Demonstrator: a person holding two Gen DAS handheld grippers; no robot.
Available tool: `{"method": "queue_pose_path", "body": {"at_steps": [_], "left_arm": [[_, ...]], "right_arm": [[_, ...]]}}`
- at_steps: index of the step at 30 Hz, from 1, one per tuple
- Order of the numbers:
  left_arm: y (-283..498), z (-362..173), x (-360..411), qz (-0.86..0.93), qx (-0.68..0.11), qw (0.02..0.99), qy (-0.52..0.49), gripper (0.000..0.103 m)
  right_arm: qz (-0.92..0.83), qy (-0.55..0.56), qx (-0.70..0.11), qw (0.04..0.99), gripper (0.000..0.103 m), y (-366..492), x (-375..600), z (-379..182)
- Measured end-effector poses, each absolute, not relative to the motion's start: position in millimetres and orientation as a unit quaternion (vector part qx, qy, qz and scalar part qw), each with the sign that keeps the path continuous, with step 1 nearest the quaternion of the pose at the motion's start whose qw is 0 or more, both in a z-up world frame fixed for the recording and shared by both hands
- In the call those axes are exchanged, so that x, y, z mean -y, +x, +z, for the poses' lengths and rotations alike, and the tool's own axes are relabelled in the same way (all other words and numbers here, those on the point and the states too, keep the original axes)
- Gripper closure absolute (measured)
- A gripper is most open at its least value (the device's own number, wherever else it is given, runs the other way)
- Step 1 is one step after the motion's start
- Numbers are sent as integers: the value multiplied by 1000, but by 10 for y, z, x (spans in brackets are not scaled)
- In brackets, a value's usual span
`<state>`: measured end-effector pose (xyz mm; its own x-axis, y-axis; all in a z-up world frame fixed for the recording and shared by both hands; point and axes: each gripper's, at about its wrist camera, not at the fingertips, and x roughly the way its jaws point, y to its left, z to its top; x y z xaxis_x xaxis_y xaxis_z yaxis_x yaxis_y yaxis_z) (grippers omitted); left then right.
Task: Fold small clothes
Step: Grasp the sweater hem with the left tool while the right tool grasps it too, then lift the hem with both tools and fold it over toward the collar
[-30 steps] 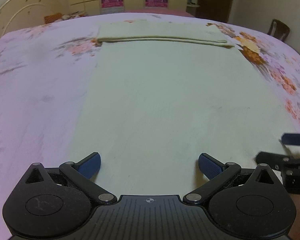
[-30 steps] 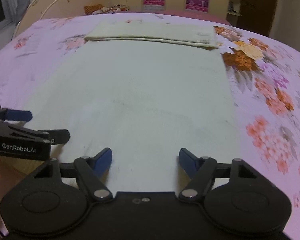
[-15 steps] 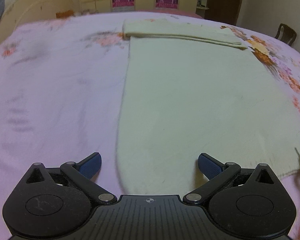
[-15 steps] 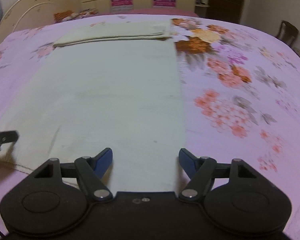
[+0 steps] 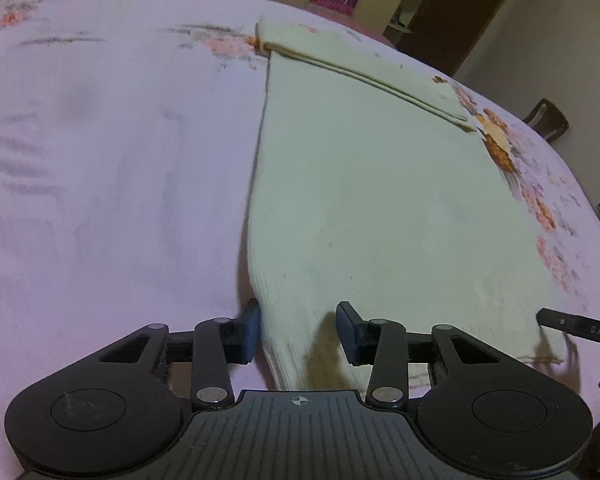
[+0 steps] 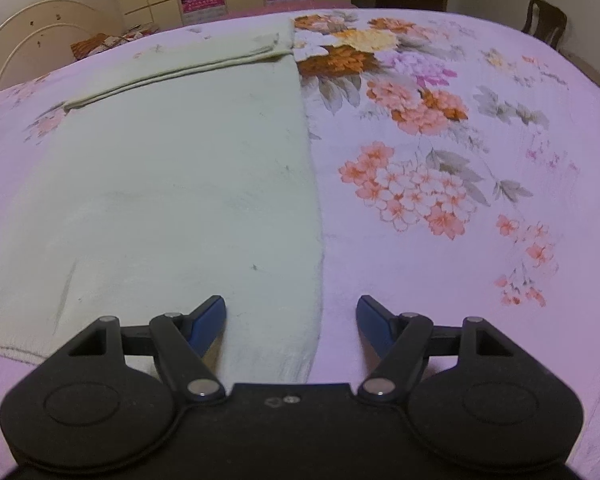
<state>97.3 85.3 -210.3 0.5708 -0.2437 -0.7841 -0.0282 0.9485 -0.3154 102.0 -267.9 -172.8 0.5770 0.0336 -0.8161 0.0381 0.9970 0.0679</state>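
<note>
While the cream garment (image 5: 380, 200) lies flat on the floral bedspread (image 6: 460, 160), its far end folded over, I read the left claw (image 5: 298, 330) astride the garment's near left corner; its jaws have just been closing, yet the pads stand clear of the cloth. I read the right claw (image 6: 292, 320) released, straddling the garment's near right edge

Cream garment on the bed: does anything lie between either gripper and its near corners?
Nothing visible does. The left gripper, jaws just closing, straddles the cream garment at its near left corner; the right gripper straddles its near right edge.
</note>
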Motion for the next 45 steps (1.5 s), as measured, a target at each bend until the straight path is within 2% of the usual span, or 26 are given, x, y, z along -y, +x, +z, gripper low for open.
{"method": "queue_pose_path", "body": {"at_steps": [2, 3, 4, 5, 8, 11, 13, 15, 23, 31, 37, 45], "left_arm": [[984, -2111, -851, -67, -465, 869, -156, 63], [987, -2113, -851, -73, -470, 863, -168, 67], [1006, -2126, -850, -84, -479, 855, -180, 89], [1026, -2165, -845, -98, -489, 845, -195, 96], [1027, -2239, -793, -104, -489, 844, -193, 96], [1051, -2248, -793, -110, -489, 842, -198, 96], [1054, -2228, -784, -117, -489, 843, -192, 96], [1052, -2168, -794, -124, -475, 850, -188, 96], [1441, -1722, -825, -133, -387, 891, -195, 96], [2495, -1453, -933, -129, -326, 908, -228, 96], [3392, -1544, -920, -107, -312, 912, -245, 96], [4431, -1939, -937, -61, -328, 906, -259, 96]], "right_arm": [[-1, 41, -463, 885, 32, 1006, 2681, -1732], [1, 40, -466, 884, 32, 996, 2679, -1734], [3, 39, -469, 882, 32, 985, 2678, -1732], [5, 39, -472, 881, 32, 976, 2676, -1725], [9, 41, -479, 877, 41, 949, 2670, -1710], [19, 42, -486, 873, 63, 940, 2634, -1695], [34, 38, -493, 868, 85, 950, 2573, -1688], [52, 41, -499, 864, 95, 981, 2522, -1669], [95, 133, -430, 888, 96, 1237, 2592, -1211], [104, 179, -374, 904, 96, 2093, 2647, -916], [95, 206, -359, 905, 96, 3042, 2692, -1004], [73, 236, -373, 894, 96, 4177, 2761, -1366]]}}
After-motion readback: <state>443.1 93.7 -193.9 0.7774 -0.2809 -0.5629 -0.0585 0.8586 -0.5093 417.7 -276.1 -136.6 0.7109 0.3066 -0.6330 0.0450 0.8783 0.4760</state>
